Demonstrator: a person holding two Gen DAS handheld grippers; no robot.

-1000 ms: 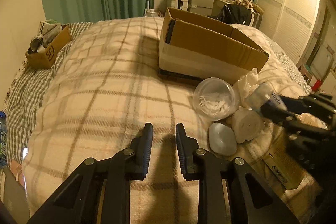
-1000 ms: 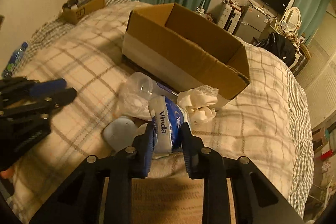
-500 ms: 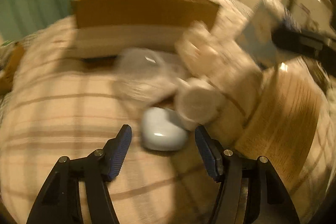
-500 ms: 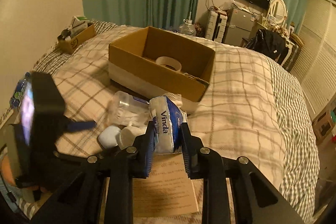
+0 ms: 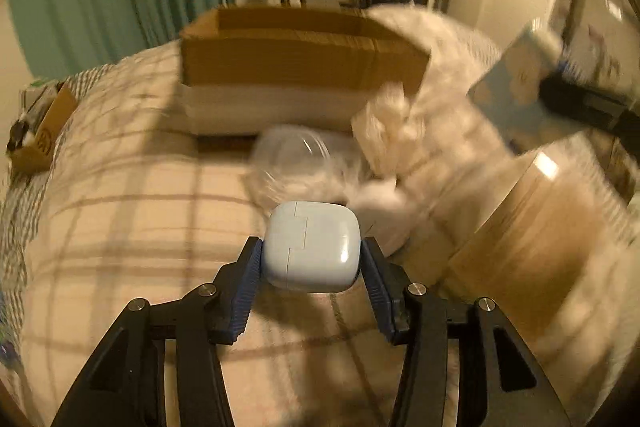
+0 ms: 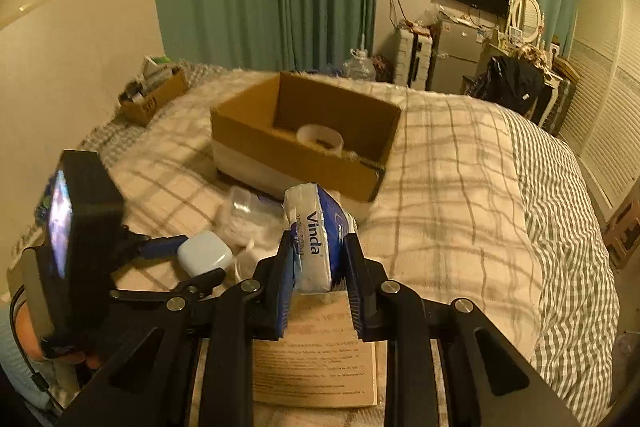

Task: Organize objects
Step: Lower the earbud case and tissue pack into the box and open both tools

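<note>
Objects gathered around an open box on a plaid bed

A pale blue, rounded-square plastic earbud case (image 5: 311,247) sat clamped between the blue pads of the left gripper (image 5: 311,259), its seam facing up. A blue-and-white Vinda tissue pack (image 6: 316,239) stood upright, pinched in the right gripper (image 6: 318,267). Beyond them an open brown cardboard box (image 6: 296,143) rested on the checked blanket with a white tape roll (image 6: 320,137) inside. Just before the box lay a clear plastic tub (image 5: 296,163) on its side, with crumpled white tissue (image 5: 388,131) beside it. A tan printed paper sheet (image 6: 316,359) lay flat under the right gripper.
</note>
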